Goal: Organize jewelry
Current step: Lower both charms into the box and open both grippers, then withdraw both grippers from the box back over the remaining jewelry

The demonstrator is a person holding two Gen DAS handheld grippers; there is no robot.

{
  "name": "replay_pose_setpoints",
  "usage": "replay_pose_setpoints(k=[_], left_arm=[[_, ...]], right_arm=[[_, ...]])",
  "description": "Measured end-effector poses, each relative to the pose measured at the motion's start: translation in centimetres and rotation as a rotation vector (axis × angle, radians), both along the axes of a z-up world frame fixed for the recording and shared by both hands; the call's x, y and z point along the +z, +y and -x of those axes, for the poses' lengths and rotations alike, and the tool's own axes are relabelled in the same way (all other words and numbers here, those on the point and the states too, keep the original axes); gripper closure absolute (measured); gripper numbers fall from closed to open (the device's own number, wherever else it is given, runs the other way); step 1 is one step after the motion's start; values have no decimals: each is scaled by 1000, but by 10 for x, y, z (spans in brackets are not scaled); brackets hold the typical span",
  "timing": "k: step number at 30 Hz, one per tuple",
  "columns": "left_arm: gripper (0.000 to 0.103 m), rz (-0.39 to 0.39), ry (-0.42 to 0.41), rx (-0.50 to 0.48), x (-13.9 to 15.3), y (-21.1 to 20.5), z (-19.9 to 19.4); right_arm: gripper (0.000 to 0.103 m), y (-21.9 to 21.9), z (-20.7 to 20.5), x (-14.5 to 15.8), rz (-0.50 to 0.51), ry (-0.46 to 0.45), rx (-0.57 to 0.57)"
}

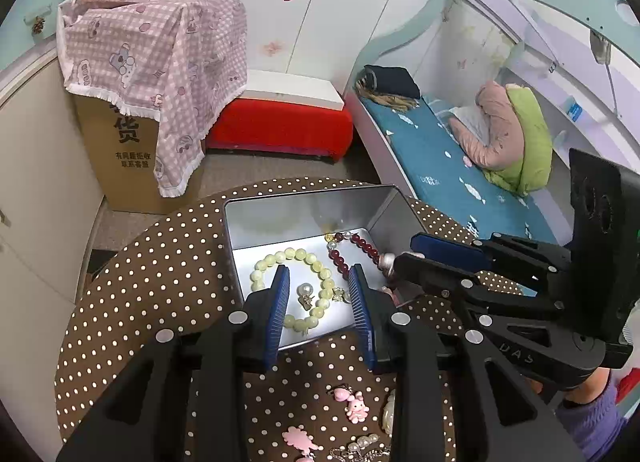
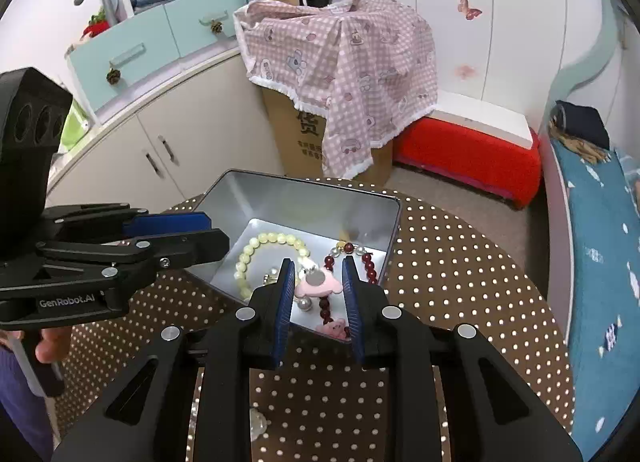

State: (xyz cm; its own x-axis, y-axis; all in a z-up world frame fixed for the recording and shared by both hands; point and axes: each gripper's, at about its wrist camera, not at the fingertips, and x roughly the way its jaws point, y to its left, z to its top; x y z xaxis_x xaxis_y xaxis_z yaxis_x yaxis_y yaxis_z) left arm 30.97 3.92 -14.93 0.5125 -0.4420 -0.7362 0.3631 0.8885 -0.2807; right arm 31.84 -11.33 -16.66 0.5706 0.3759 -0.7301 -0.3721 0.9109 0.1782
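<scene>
Two bracelets in tin (image 1: 304,217) | pink charms (image 1: 356,406) outside | cloth (image 1: 132,282)

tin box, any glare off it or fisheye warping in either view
Left wrist view: the tin box shows a soft pale sheen on its back wall, no harsh hotspot; the polka-dot table edge bows strongly. Right wrist view: the tin's floor reflects evenly, the yellow bead bracelet stays sharp, and the cabinets curve toward the dark round border.
</scene>
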Motion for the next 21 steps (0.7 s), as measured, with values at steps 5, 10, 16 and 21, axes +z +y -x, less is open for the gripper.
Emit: replay_pose_setpoints(k=[5, 10, 16, 21], left_arm=[[56, 9, -29, 25, 9, 7, 15], [45, -5, -76, 75, 19, 23, 40], [44, -32, -102, 108, 19, 42, 76], [44, -57, -92, 105, 2, 49, 103]], right_arm=[[68, -2, 10, 10, -1, -24, -1], [60, -7, 34, 25, 10, -72, -19], [53, -16, 74, 31, 8, -104, -47], [51, -19, 104, 17, 5, -77, -58]])
